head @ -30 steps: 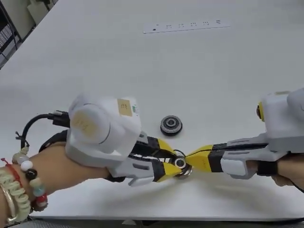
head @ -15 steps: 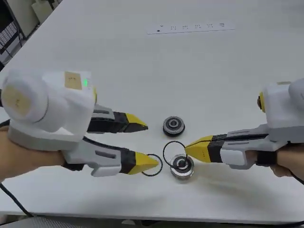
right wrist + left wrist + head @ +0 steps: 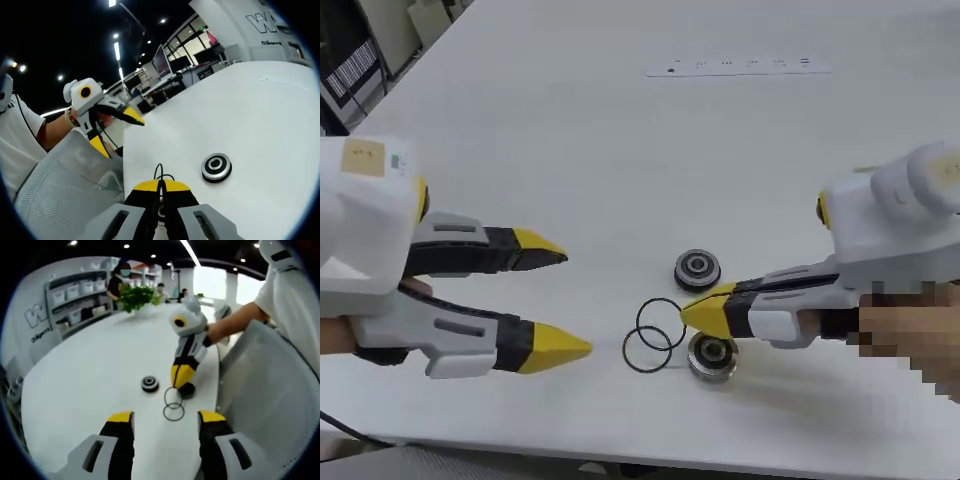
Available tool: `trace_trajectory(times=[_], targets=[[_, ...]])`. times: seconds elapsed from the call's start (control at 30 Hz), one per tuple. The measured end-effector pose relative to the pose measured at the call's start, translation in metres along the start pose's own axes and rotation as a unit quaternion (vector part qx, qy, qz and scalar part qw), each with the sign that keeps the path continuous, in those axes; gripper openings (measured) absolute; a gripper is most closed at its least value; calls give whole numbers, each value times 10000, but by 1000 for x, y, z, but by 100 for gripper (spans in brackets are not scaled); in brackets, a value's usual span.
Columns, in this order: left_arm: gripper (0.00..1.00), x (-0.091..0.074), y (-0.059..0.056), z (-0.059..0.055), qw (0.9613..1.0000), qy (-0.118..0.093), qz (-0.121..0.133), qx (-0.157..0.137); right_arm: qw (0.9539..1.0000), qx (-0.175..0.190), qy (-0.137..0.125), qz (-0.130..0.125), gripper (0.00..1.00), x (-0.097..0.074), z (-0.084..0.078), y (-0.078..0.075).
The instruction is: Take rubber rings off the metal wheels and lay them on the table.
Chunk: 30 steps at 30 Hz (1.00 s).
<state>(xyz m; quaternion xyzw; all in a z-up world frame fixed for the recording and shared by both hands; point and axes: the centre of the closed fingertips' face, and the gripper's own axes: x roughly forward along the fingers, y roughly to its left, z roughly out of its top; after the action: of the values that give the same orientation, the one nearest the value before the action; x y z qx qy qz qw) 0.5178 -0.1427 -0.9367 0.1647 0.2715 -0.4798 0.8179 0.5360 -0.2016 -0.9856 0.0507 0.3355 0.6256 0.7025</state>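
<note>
Two rubber rings (image 3: 638, 334) overlap on the bench (image 3: 620, 150) beside the near wheel (image 3: 712, 357); right gripper (image 3: 686, 312) jaws pinch the farther ring (image 3: 660, 299), left gripper (image 3: 577, 302) jaws apart

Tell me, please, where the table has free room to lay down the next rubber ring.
The widest bare table lies between the far wheel and the power strip. A smaller patch lies between the open left gripper and the two rings. It is crowded where the rings, the near wheel and the right gripper, shut on the upper ring, meet.
</note>
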Motion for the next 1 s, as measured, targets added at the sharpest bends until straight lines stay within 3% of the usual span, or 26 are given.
trace_trajectory(times=[0.3, 0.57, 0.63, 1.0], targets=[[55, -7, -3, 0, 9999, -115, 89, -70, 9995, 42, 322, 31, 0, 11, -8, -3], [54, -7, -4, -2, 9998, -123, 103, -121, 9980, -104, 590, -201, 3, 12, -18, -13], [54, -6, -3, -2, 9998, -128, 102, -133, 9978, -155, 599, -259, 7, 11, -18, -16], [53, -2, 7, 4, 9997, -127, 133, -133, 9970, -255, 525, -505, 10, -1, -17, -29]])
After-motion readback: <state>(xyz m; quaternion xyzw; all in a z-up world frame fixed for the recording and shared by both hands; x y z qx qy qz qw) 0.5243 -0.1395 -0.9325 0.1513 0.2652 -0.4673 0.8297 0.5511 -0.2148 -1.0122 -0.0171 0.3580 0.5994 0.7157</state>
